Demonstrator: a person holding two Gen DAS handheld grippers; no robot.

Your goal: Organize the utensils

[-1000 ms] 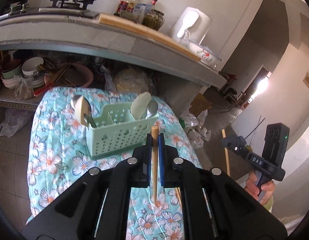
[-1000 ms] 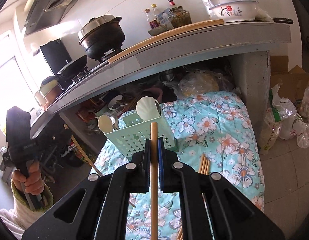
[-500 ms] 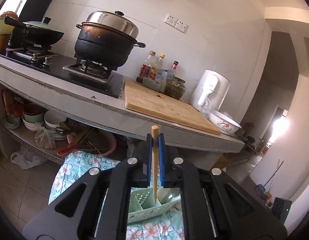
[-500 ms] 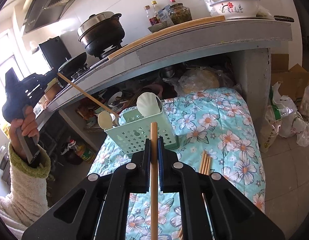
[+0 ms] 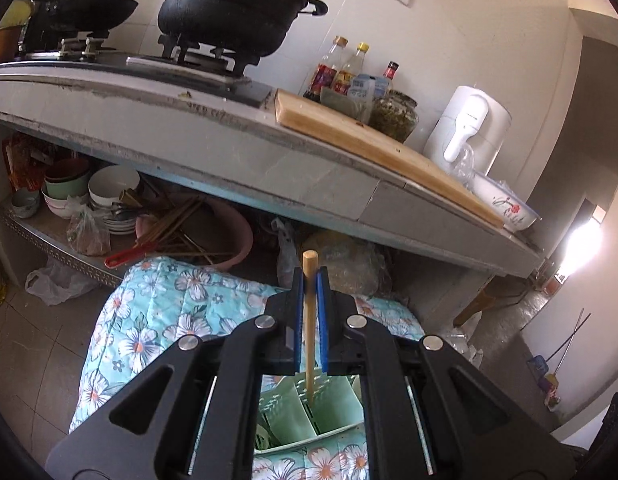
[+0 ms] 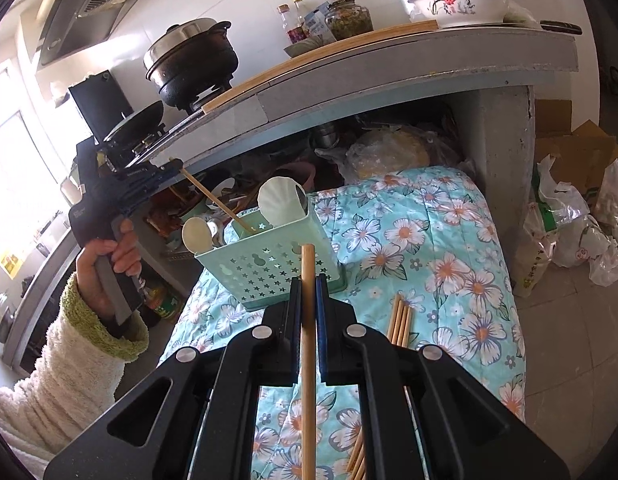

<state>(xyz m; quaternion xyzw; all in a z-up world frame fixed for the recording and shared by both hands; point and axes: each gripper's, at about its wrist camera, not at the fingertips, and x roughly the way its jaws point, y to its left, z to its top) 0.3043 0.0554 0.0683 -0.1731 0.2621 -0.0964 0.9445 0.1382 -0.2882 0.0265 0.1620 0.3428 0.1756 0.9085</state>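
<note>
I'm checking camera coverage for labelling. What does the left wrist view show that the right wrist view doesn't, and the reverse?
Only the left wrist view: the caddy's inner dividers from above, with the held chopstick's tip going into a compartment, and the shelf of bowls.

Only the right wrist view: the left claw from outside with the person's hand, the spare chopsticks on the floral cloth, the right claw shut on its own chopstick.

Both: the green caddy, floral cloth, black pot.

Domestic kitchen — gas stove (image 5: 181, 56) with pot (image 5: 233, 4), range hood (image 6: 89, 8), condiment bottles (image 5: 349, 72), stacked bowls (image 5: 89, 192) under the counter (image 5: 229, 148).
</note>
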